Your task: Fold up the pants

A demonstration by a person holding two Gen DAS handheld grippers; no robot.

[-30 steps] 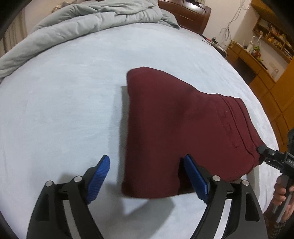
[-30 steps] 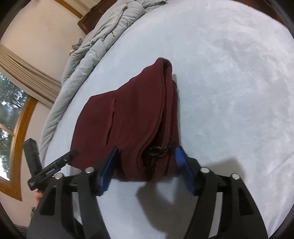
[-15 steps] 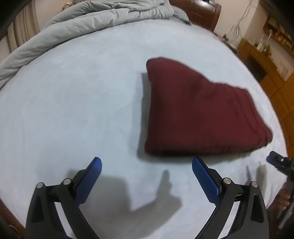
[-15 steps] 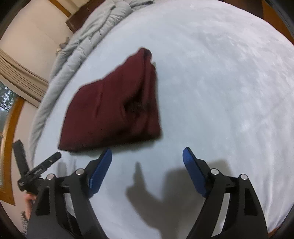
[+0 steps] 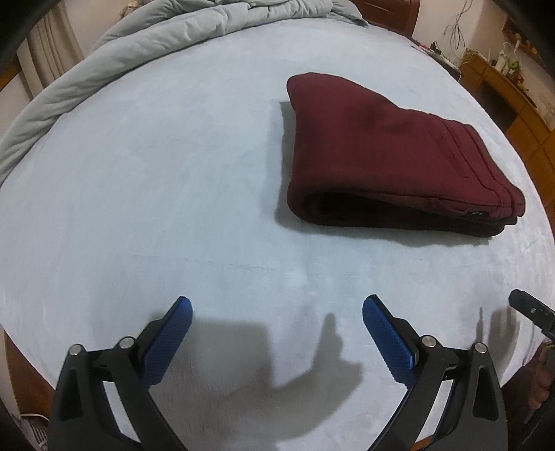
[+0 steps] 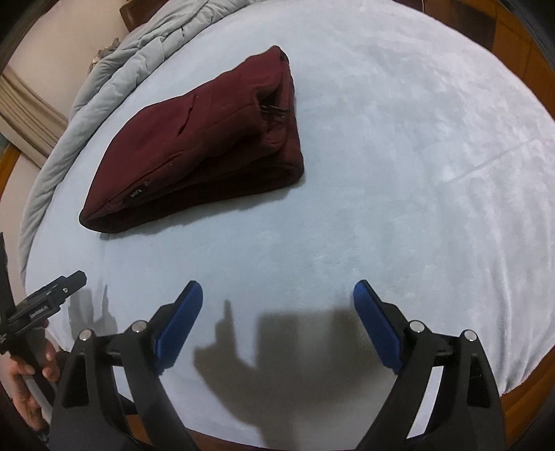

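Pants lie folded on bed, at 1 o'clock of my left gripper. Right gripper has just opened; both spread, empty. I judge withdrawing level avoids snagging.

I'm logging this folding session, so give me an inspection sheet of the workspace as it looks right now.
Surface: pale blue bed sheet, smooth.
Job's things: maroon pants folded into a compact stack, lying free on the sheet.
Clutter: grey duvet bunched along the far edge.
Grippers: left gripper open, nothing between the pads; right gripper open, jaws just widened, nothing between them; both clear of the pants.
Cables: wires on the wall near the desk.
Surroundings: wooden desk, curtain.
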